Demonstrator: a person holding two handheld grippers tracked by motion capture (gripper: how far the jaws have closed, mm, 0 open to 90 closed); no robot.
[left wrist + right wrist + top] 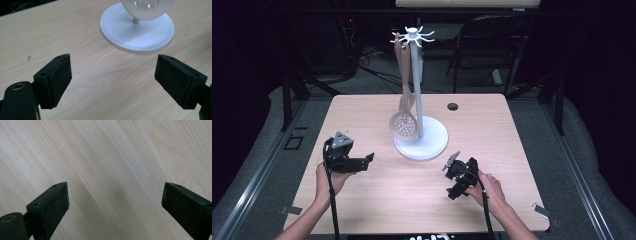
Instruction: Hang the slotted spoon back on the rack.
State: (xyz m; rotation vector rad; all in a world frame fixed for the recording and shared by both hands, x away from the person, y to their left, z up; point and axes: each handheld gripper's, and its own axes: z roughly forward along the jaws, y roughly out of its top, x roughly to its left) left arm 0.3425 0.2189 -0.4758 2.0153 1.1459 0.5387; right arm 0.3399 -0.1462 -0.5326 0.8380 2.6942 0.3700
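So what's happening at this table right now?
A person sits at a wooden table with a gripper in each hand. A slotted spoon hangs from a white utensil stand in the middle. The left gripper points toward the stand's base with its jaws open and nothing between them. The right gripper is low over bare tabletop, also open and empty. Neither touches the spoon or the stand.

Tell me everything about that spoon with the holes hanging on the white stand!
The slotted spoon is beige and looks like plastic or silicone. It has a round bowl dotted with small holes and a long flat handle. It hangs upright, bowl down, from a hook at the top of the white stand, beside the pole. Its bowl hangs just above the stand's round base. Another beige utensil handle hangs right against it.
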